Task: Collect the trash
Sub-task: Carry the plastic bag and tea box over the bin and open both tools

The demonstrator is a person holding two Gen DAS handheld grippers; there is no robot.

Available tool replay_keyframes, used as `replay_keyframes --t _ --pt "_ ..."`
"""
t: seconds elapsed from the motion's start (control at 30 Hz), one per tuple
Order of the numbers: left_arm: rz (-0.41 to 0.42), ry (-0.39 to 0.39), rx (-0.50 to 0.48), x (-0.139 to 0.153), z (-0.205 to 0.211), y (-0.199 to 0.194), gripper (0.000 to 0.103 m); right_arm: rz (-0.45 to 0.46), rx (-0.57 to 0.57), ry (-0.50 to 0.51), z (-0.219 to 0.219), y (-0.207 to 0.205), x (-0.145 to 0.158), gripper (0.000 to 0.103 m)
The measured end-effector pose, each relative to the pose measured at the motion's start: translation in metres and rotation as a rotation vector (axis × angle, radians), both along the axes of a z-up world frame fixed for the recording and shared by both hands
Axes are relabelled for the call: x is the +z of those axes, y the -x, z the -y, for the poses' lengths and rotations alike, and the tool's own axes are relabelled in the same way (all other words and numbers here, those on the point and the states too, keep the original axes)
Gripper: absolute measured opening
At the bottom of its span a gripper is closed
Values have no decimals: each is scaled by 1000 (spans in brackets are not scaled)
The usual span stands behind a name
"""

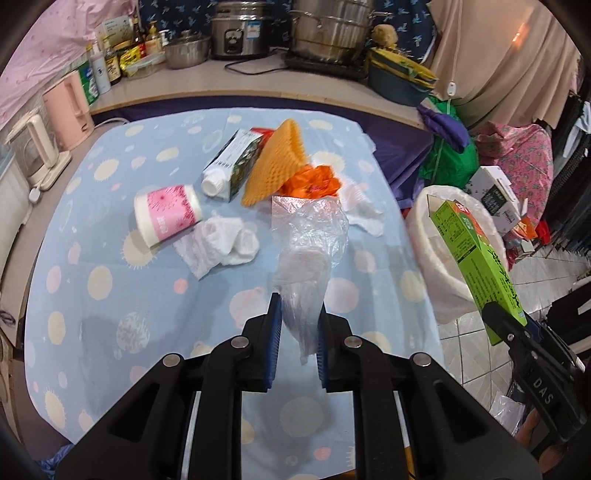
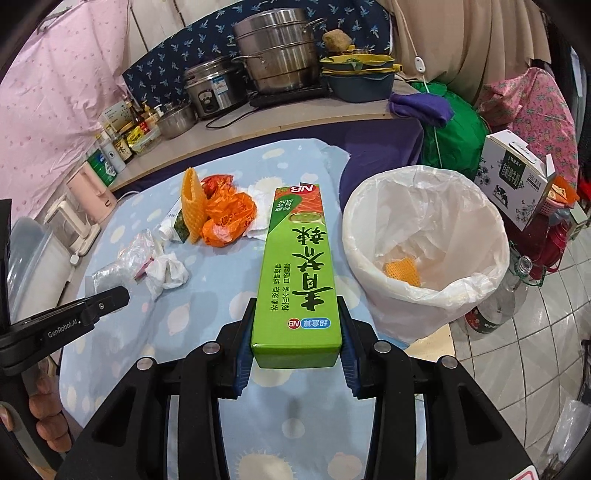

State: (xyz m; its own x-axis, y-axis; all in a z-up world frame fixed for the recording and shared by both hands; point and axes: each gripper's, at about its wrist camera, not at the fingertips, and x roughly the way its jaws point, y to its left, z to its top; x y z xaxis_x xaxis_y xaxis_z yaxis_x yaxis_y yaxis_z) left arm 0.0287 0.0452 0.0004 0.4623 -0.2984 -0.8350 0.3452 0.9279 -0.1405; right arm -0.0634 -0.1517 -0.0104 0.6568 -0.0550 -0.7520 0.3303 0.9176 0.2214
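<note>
My left gripper (image 1: 297, 306) is shut on a clear plastic bag (image 1: 308, 243) and holds it above the table. My right gripper (image 2: 297, 321) is shut on a long green box (image 2: 295, 266), held above the table just left of the white-lined bin (image 2: 424, 243); the box (image 1: 476, 254) and bin (image 1: 448, 291) also show in the left wrist view. On the blue spotted cloth (image 1: 110, 288) lie a pink cup (image 1: 168, 214), crumpled tissues (image 1: 221, 243), a white tube in its carton (image 1: 231, 166), orange foam netting (image 1: 277, 162) and an orange bag (image 1: 314, 181).
The bin holds a piece of orange netting (image 2: 402, 271). A counter behind carries pots (image 1: 332, 29), a rice cooker (image 1: 240, 29) and bottles (image 1: 110, 59). A milk carton box (image 2: 517, 184) and a glass bottle (image 2: 498, 299) stand by the bin on the tiled floor.
</note>
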Motion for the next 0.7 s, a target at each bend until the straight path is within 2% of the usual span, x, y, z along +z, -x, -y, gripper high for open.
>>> replay_keyframes --t 0.27,0.57,0.7 --pt "37 34 -108 26 47 4 16 21 -150 -23 55 15 14 38" --pt "69 31 -254 34 131 7 16 -50 -285 -69 112 18 -10 38" --pt "84 -8 -302 26 167 8 16 -79 -308 -81 125 16 -21 38"
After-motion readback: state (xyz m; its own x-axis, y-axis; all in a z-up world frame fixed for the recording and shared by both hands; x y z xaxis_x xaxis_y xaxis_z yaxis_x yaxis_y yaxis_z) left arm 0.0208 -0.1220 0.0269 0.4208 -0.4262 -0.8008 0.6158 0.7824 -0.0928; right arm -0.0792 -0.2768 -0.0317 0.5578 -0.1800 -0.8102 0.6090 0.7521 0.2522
